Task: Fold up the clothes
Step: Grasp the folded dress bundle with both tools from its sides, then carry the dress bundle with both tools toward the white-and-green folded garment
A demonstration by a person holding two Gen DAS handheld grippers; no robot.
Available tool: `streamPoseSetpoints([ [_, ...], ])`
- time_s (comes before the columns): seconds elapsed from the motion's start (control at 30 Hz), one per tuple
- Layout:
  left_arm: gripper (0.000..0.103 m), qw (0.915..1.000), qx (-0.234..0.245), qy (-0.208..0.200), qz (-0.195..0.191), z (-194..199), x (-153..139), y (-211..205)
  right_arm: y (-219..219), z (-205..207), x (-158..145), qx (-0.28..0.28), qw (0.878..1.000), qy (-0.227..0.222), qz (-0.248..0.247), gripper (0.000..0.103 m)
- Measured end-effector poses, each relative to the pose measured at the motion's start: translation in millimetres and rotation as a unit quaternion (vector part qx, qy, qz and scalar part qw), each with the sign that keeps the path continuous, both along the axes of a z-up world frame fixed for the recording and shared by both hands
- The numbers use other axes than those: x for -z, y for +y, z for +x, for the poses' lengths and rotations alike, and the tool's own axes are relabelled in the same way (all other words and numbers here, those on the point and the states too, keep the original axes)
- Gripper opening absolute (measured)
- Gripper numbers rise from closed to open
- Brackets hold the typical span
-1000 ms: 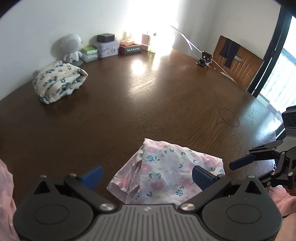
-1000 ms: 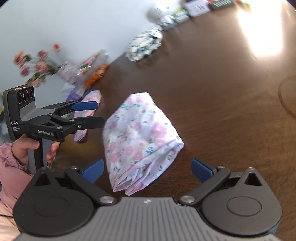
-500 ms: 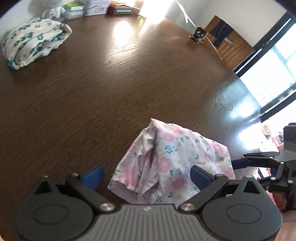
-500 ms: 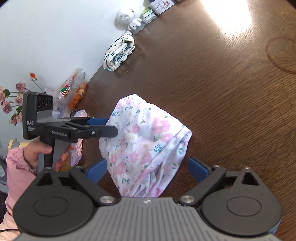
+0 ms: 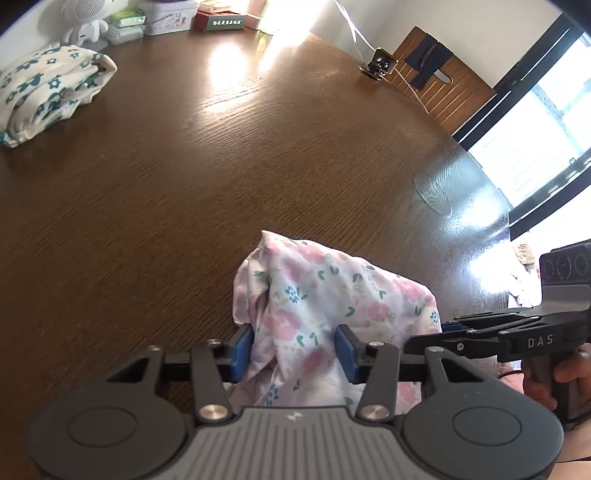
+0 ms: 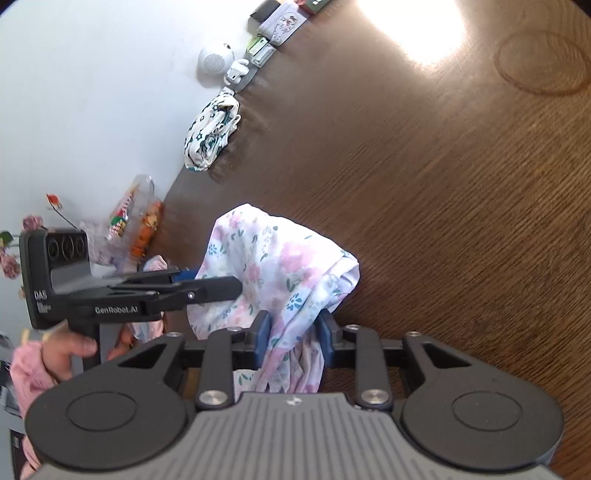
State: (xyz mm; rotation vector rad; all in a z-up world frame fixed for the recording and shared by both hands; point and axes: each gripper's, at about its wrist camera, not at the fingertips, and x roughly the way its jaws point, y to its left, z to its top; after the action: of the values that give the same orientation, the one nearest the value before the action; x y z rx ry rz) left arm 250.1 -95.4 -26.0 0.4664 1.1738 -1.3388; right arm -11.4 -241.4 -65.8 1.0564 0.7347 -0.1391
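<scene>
A folded pink floral garment [image 5: 325, 295] lies on the dark wooden table [image 5: 258, 147] at its near edge. My left gripper [image 5: 293, 349] is shut on the garment's near-left part, cloth bunched between its blue pads. My right gripper [image 6: 293, 336] is shut on the garment [image 6: 273, 258] from the other side. In the left wrist view the right gripper [image 5: 443, 334] comes in from the right at the cloth's edge. In the right wrist view the left gripper [image 6: 207, 282] comes in from the left.
A folded white garment with blue flowers [image 5: 44, 88] lies at the far left of the table. Boxes [image 5: 166, 18] and a white speaker [image 5: 86, 14] stand along the wall. A chair [image 5: 439, 85] stands at the far right. Snack bags [image 6: 136, 221] lie left of the table.
Both grippers have moved in on the pink floral garment and closed on it from open. The cloth is now bunched between each pair of pads.
</scene>
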Motion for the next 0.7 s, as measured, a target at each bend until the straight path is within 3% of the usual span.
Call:
streamPoseSetpoints([
  [0.27,0.040,0.9993,-0.036,0.002,-0.006,-9,2,12,-11,4,4,-0.026,1.000,-0.009,0.012,0.024],
  [0.4,0.029,0.9975,-0.069,0.001,-0.018,-18,4,20,-20,10,16,-0.030,0.998,-0.019,0.045,0.012],
  [0.7,0.019,0.9903,-0.130,-0.005,-0.050,-34,0,42,-25,29,6,-0.086,0.996,-0.033,0.009,0.008],
])
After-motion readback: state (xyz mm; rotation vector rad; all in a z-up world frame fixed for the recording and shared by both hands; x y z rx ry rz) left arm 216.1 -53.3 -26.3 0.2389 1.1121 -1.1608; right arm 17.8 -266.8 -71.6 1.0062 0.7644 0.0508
